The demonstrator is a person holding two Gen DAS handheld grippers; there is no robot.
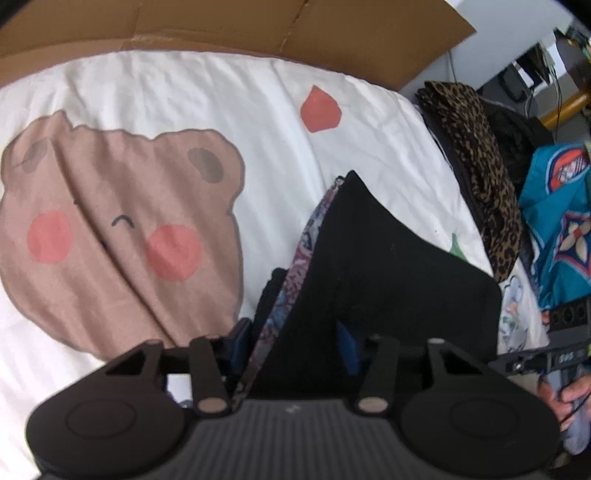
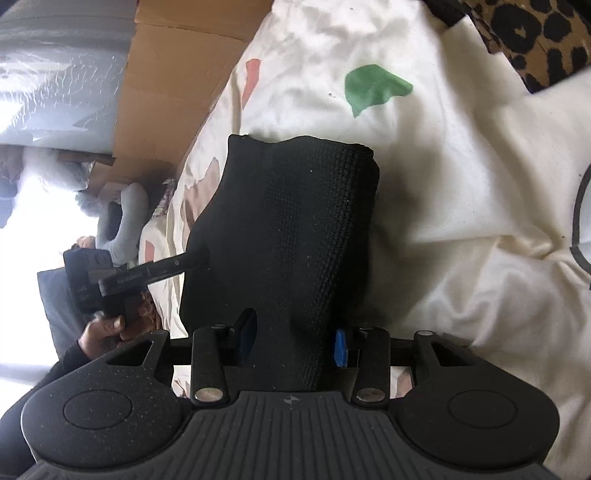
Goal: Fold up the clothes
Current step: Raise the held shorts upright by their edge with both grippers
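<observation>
A folded black knit garment (image 1: 388,266) with a paisley-patterned lining edge (image 1: 295,273) is held up over the bed. My left gripper (image 1: 295,343) is shut on its near edge, blue pads pressed against the cloth. In the right wrist view the same black garment (image 2: 291,229) runs between my right gripper's blue pads (image 2: 341,349), and my right gripper (image 2: 295,343) is shut on it. The left gripper (image 2: 184,264) also shows there, pinching the garment's left edge.
The white bed sheet (image 1: 184,85) has a brown bear print (image 1: 122,229) and a green patch (image 2: 373,86). A leopard-print garment (image 1: 480,158) and a teal cloth (image 1: 561,229) lie to the right. Cardboard (image 1: 258,22) stands behind the bed.
</observation>
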